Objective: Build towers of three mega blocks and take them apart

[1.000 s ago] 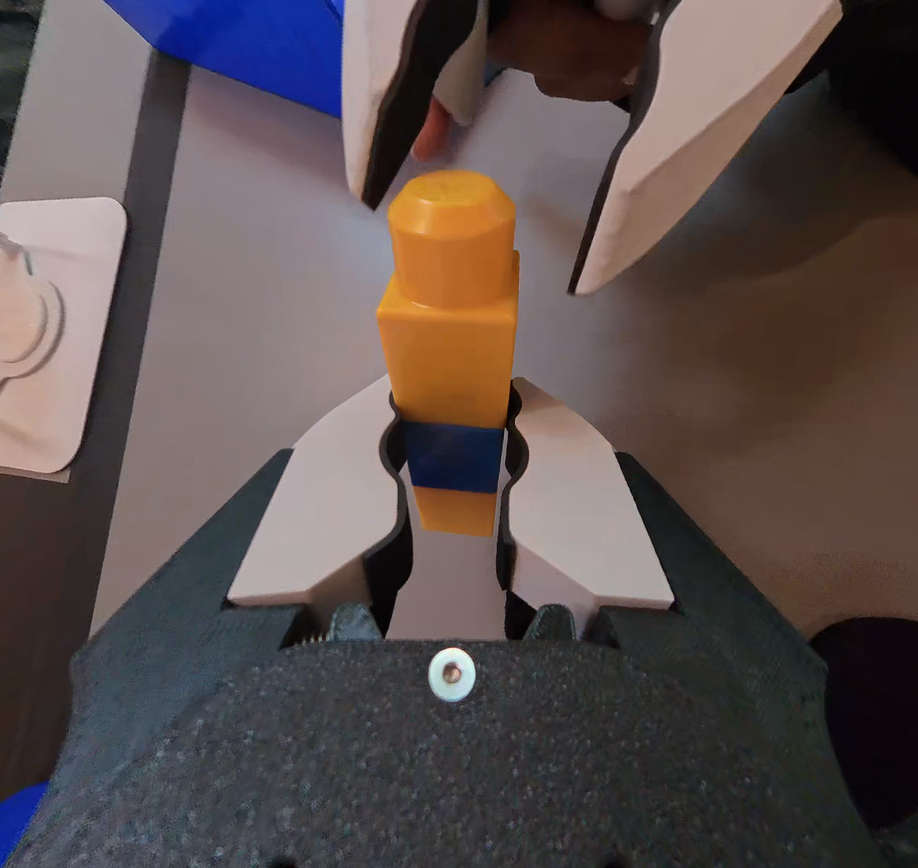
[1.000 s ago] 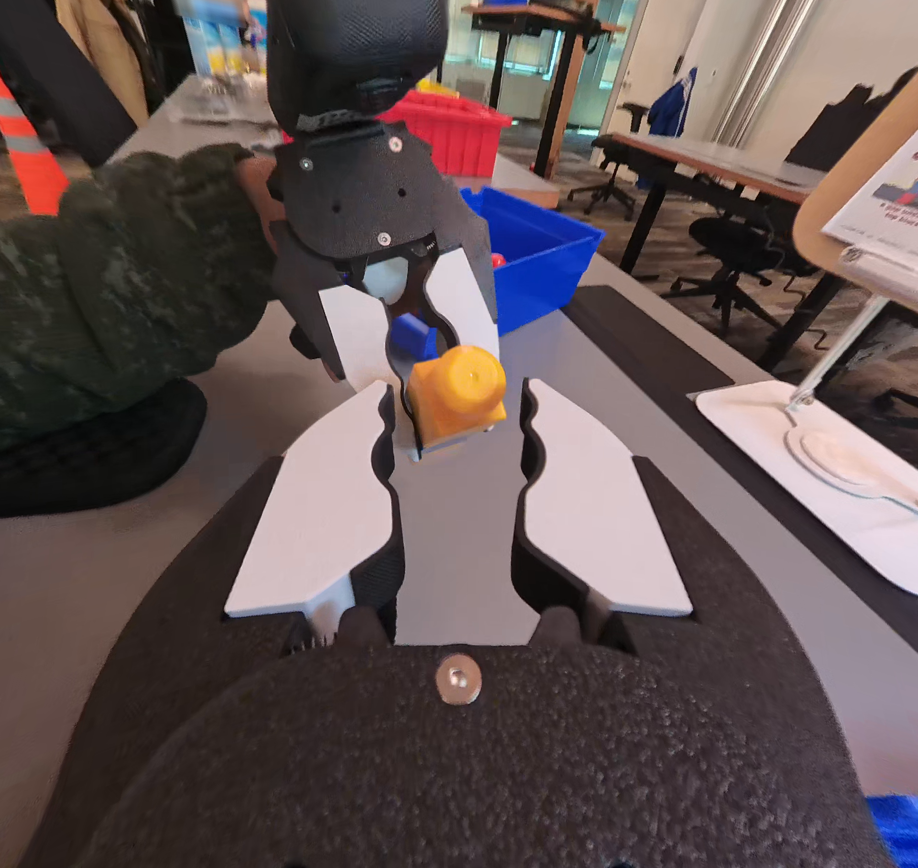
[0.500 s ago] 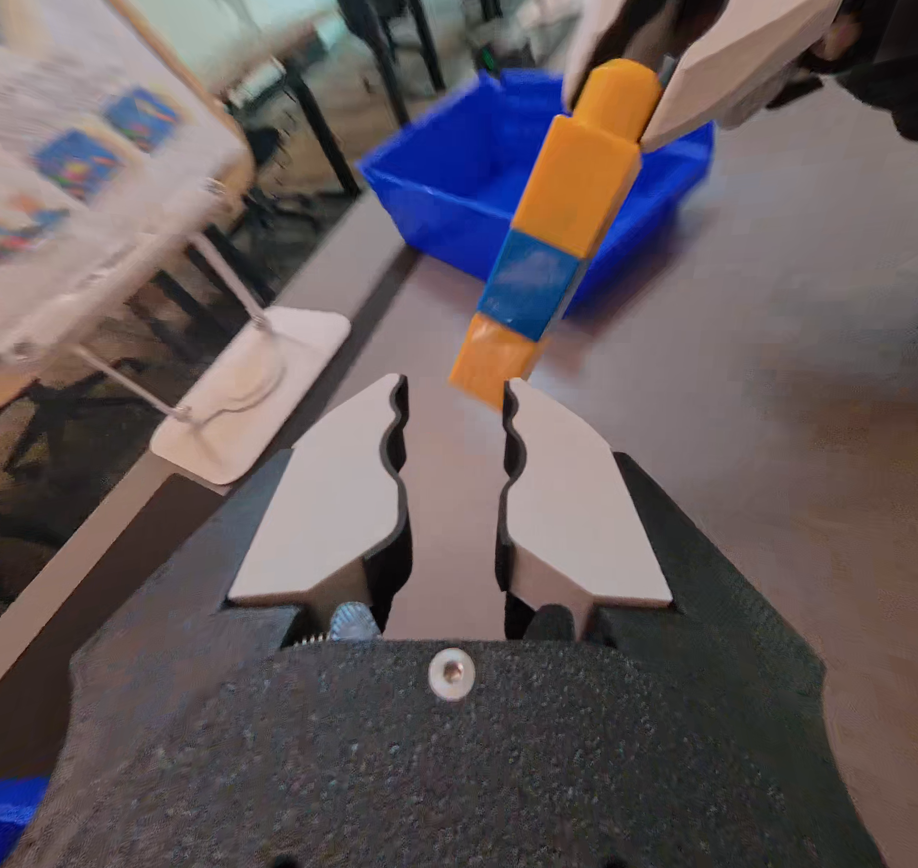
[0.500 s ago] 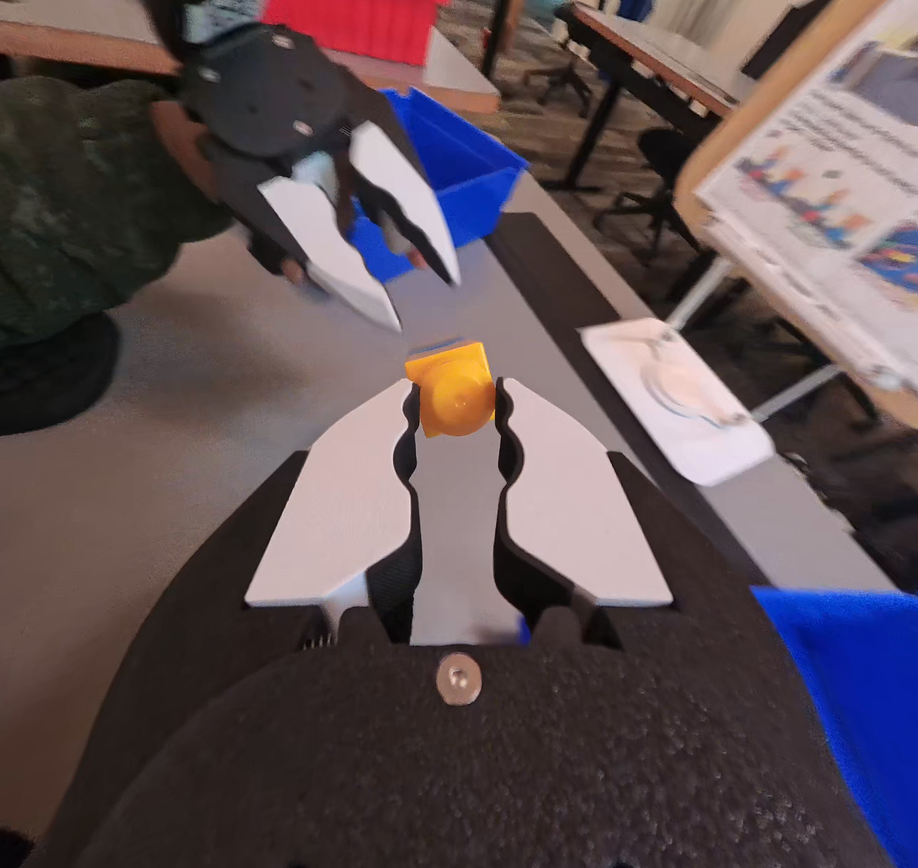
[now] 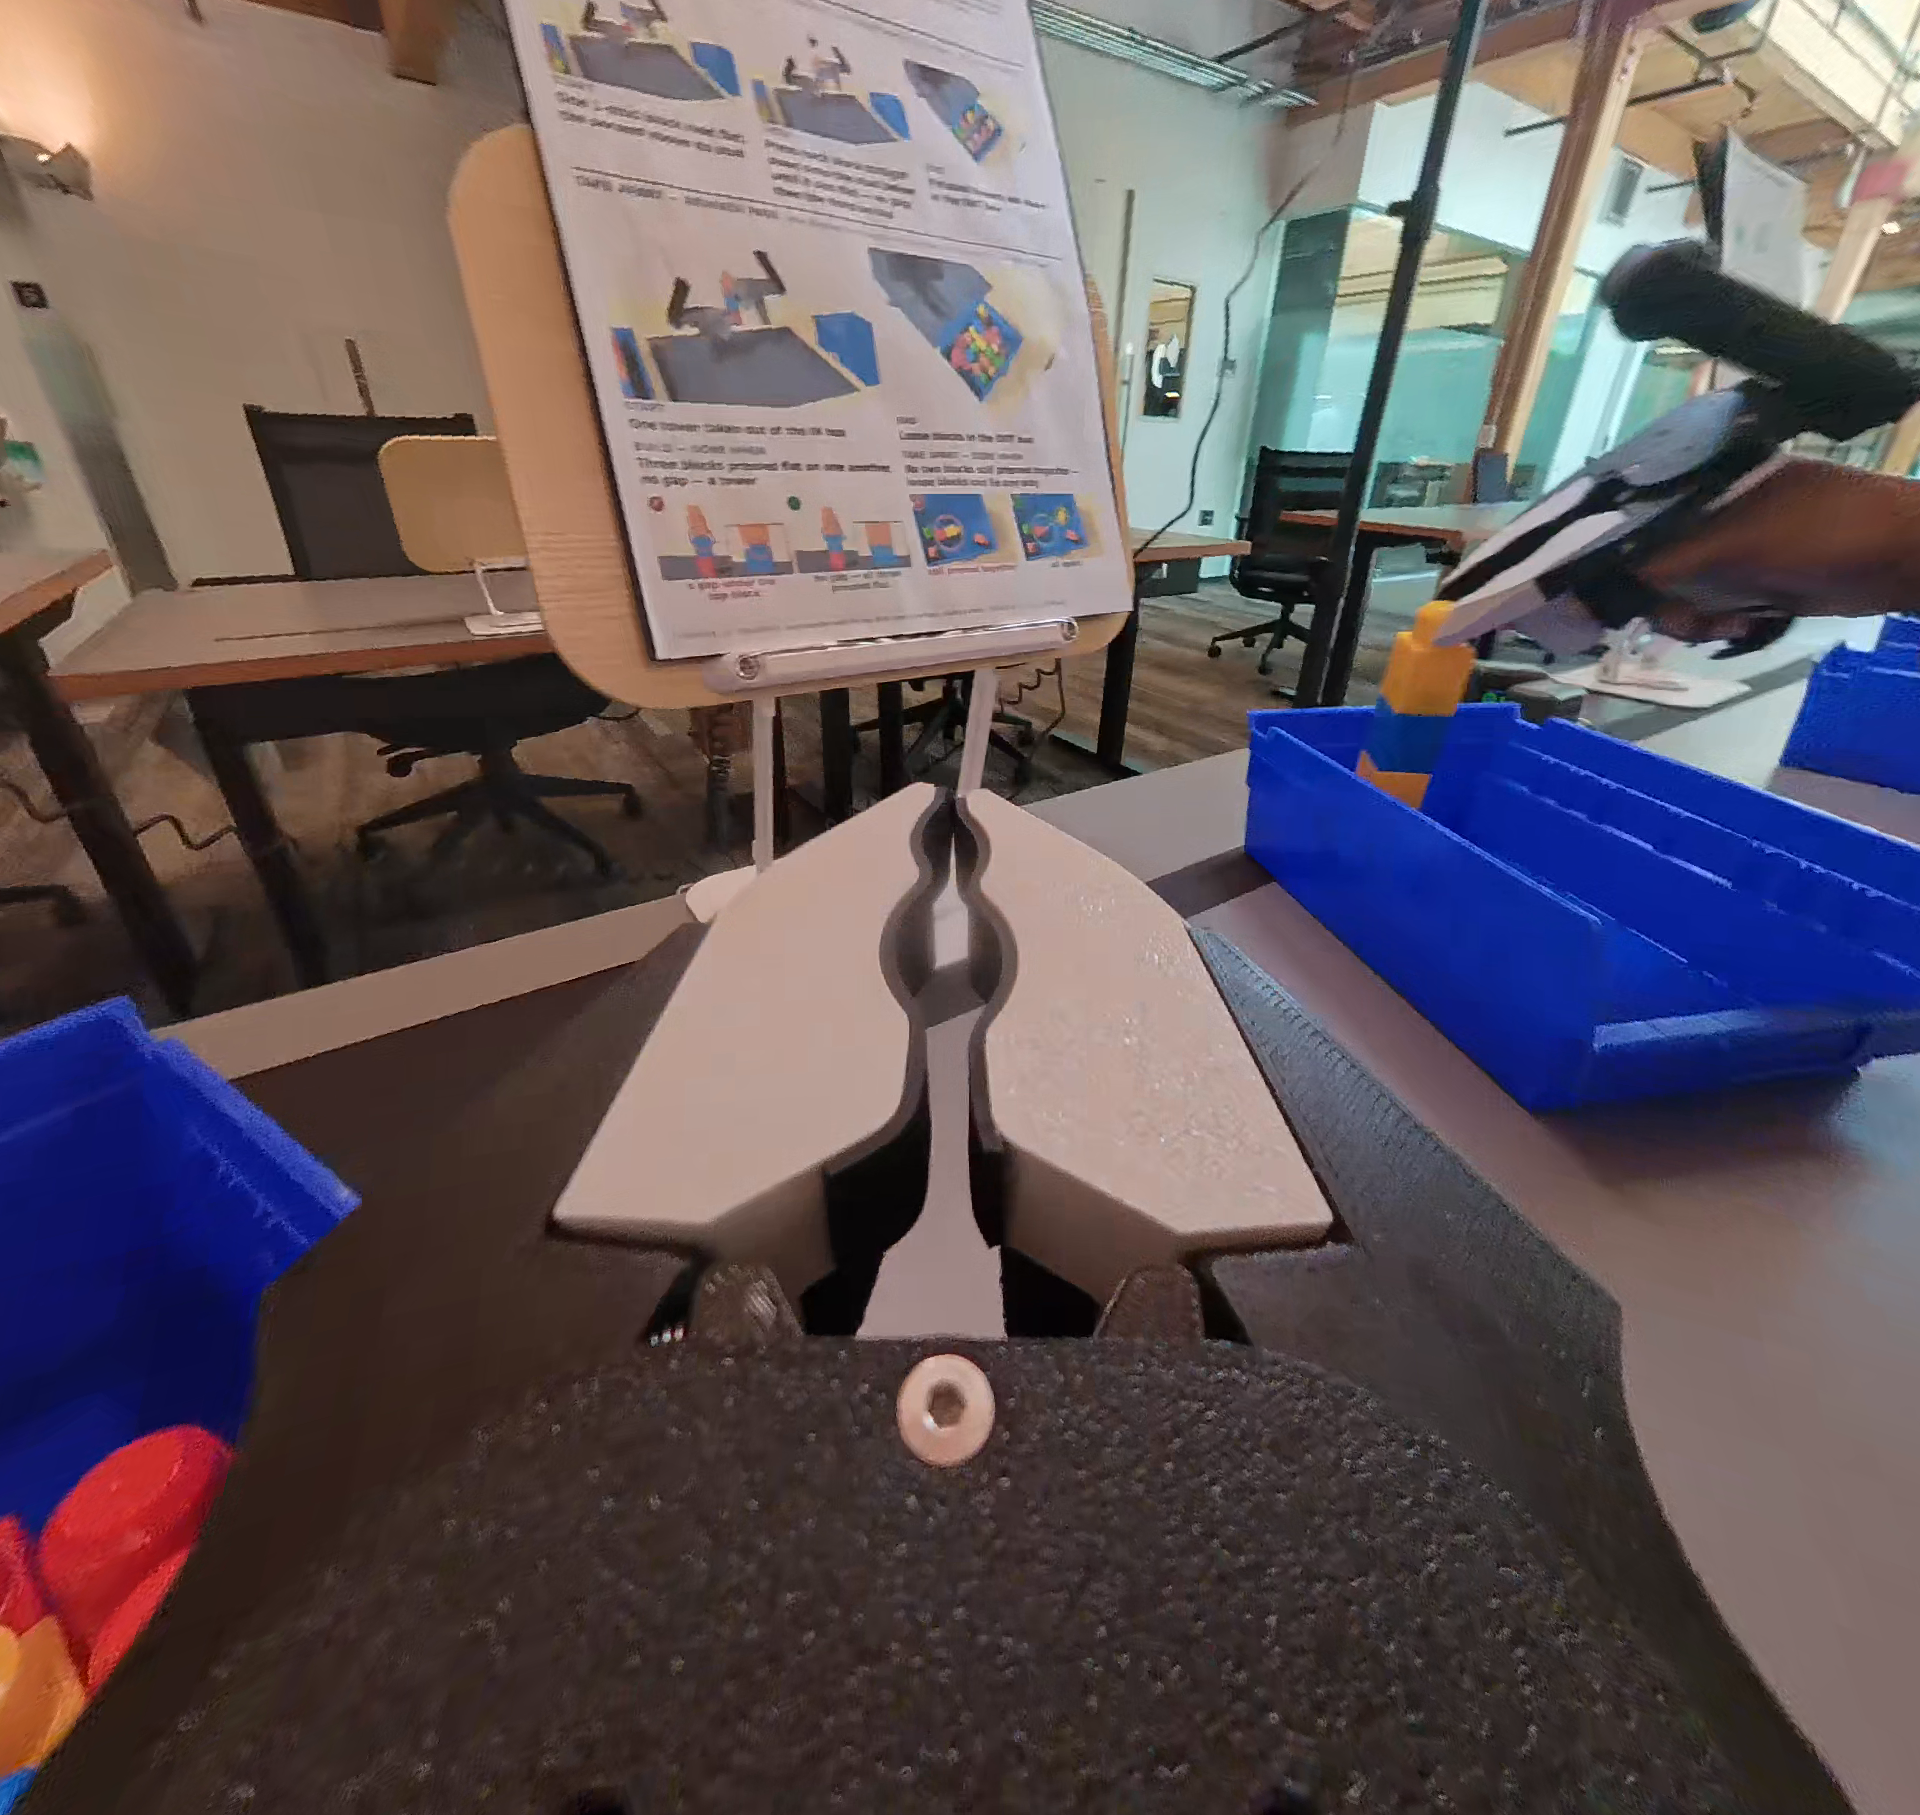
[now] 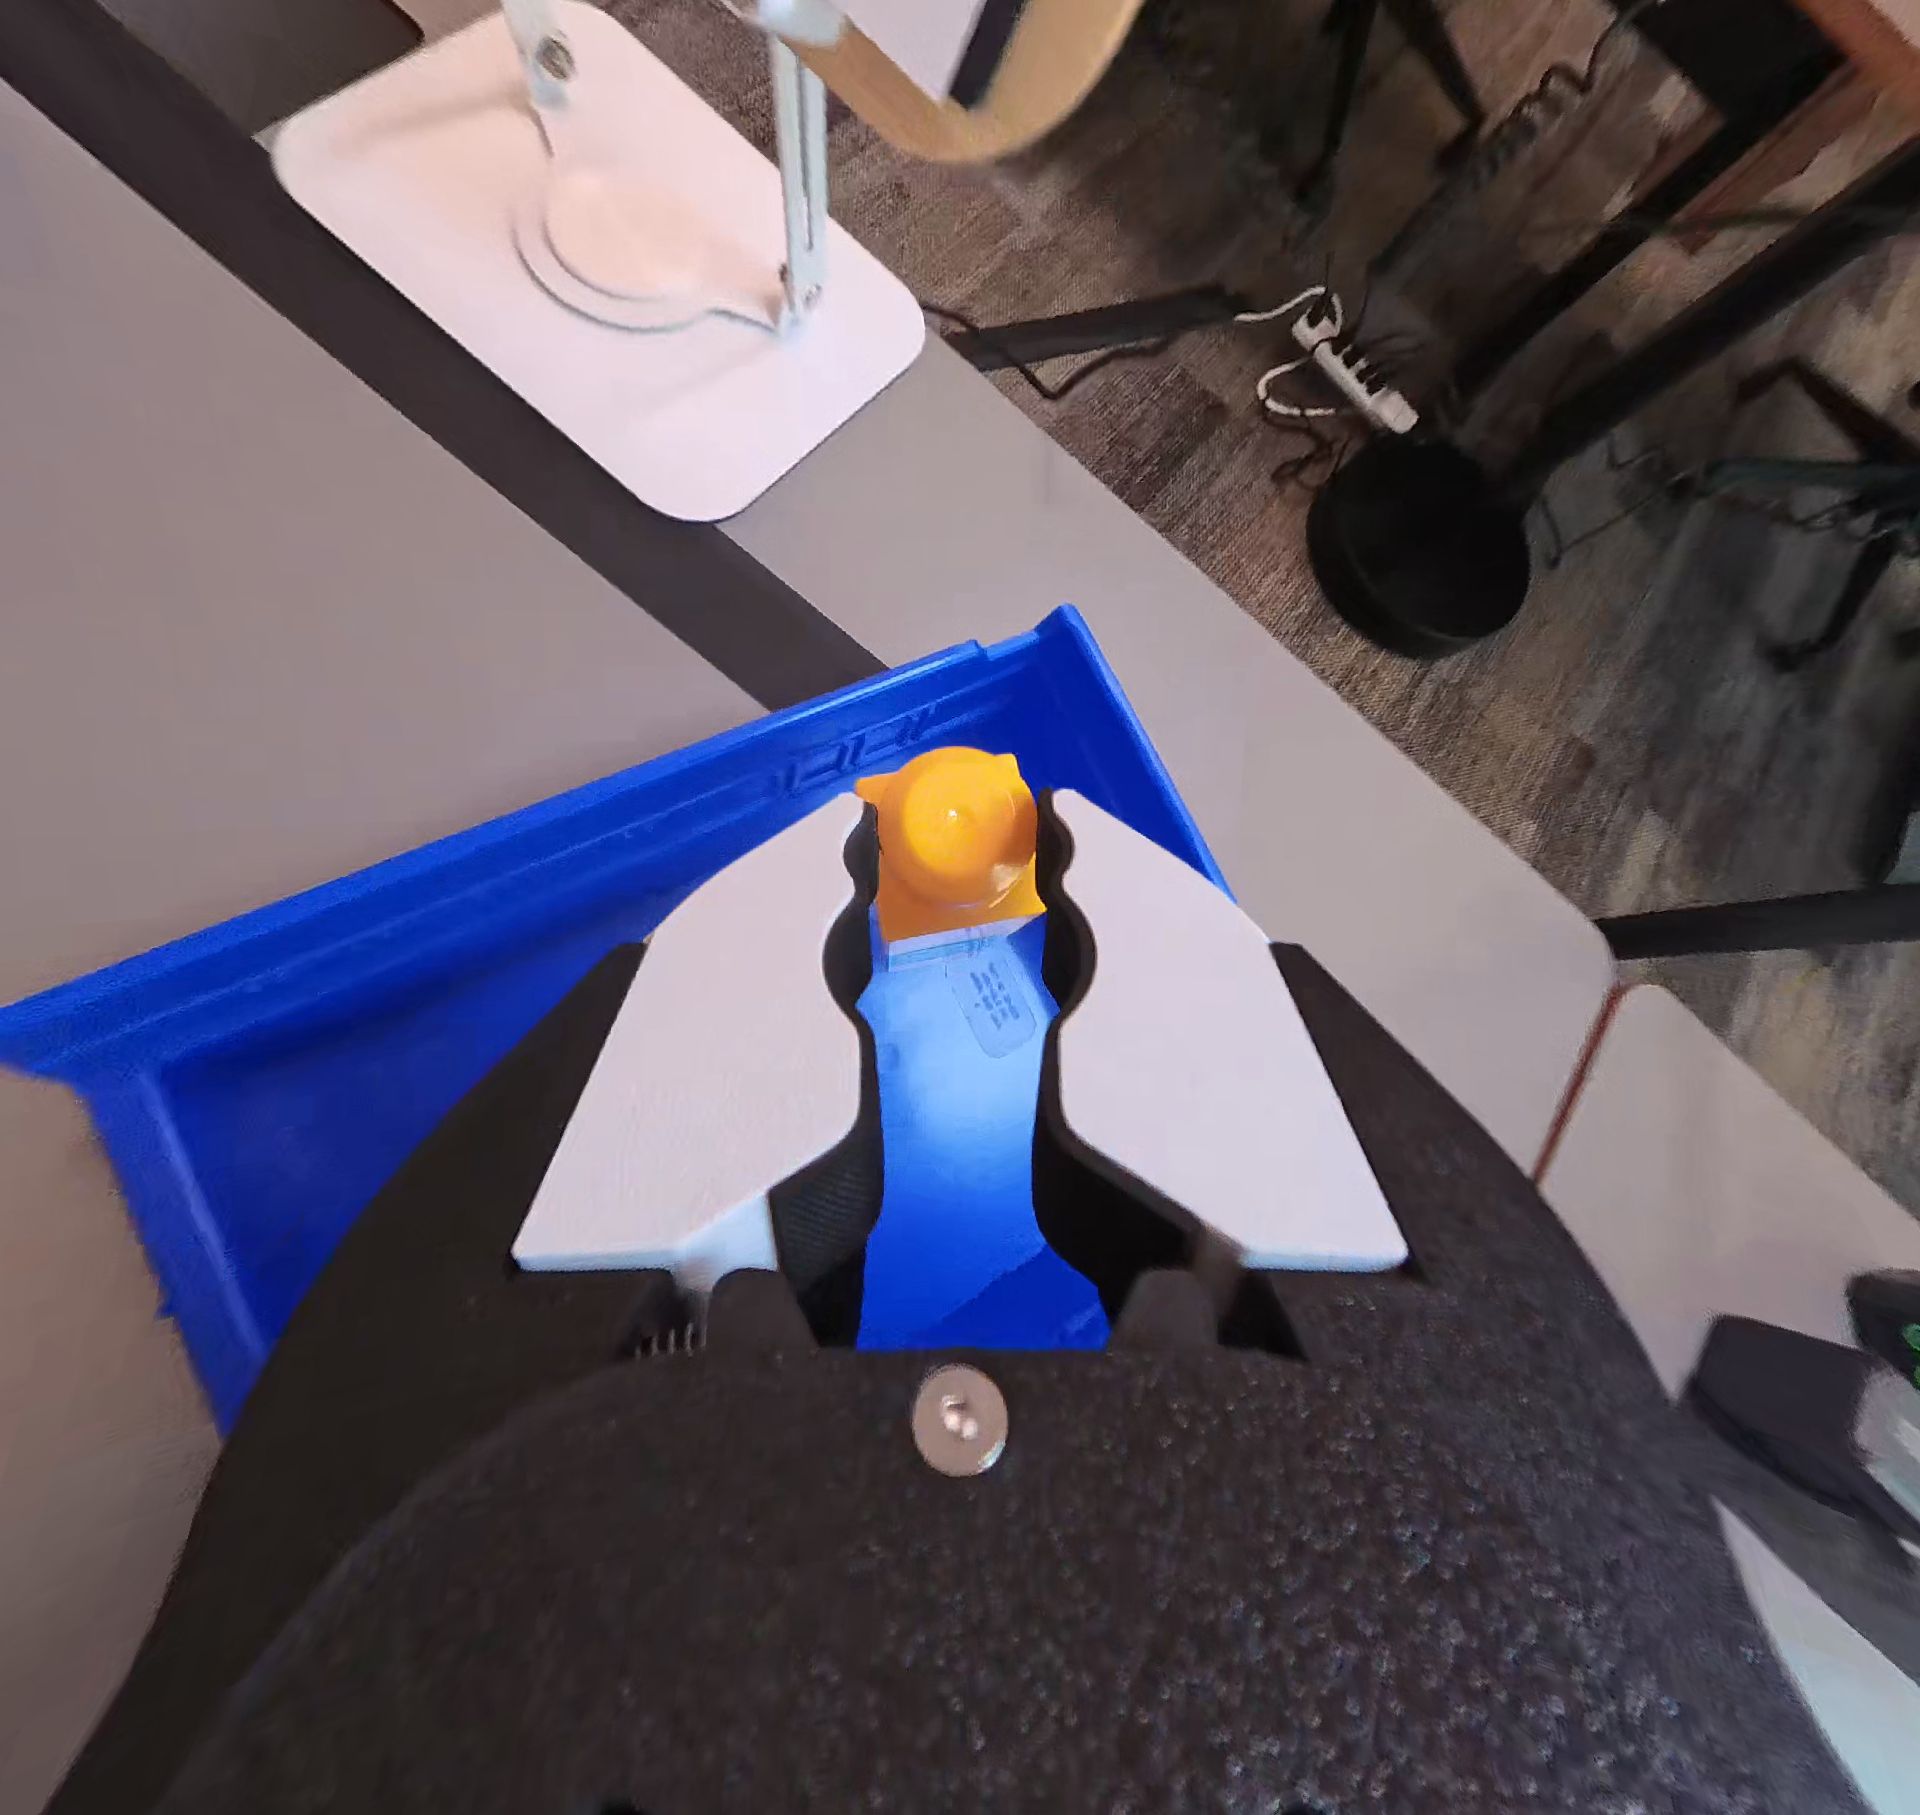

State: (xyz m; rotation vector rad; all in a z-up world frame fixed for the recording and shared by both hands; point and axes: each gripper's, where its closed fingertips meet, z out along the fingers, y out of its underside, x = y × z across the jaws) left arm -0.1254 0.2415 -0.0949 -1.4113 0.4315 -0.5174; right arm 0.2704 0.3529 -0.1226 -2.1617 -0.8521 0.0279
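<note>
A tower of three mega blocks [image 5: 1411, 716], orange, blue and orange, hangs upright in the far corner of a blue bin [image 5: 1455, 944]. My right gripper [image 6: 951, 820] is shut on the tower's orange top stud [image 6: 951, 846], with the bin [image 6: 499, 861] under it. It also shows far right in the left wrist view [image 5: 1455, 622], held by a hand. I cannot tell whether the tower touches the bin floor. My left gripper [image 5: 951, 815] is shut and empty, well left of the tower.
A second blue bin [image 5: 156, 1173] at the lower left holds red and orange blocks [image 5: 125, 1516]. A printed sheet on a wooden stand [image 5: 810, 290] rises at the table's far edge; its white base [image 6: 582, 259] lies beside the bin. Desks and chairs stand beyond. Across from one pair of fingers to the other is roughly 40 centimeters.
My left gripper let go of the tower, swung away left and shut. My right gripper closed on the top stud and carried the tower to the blue bin.
</note>
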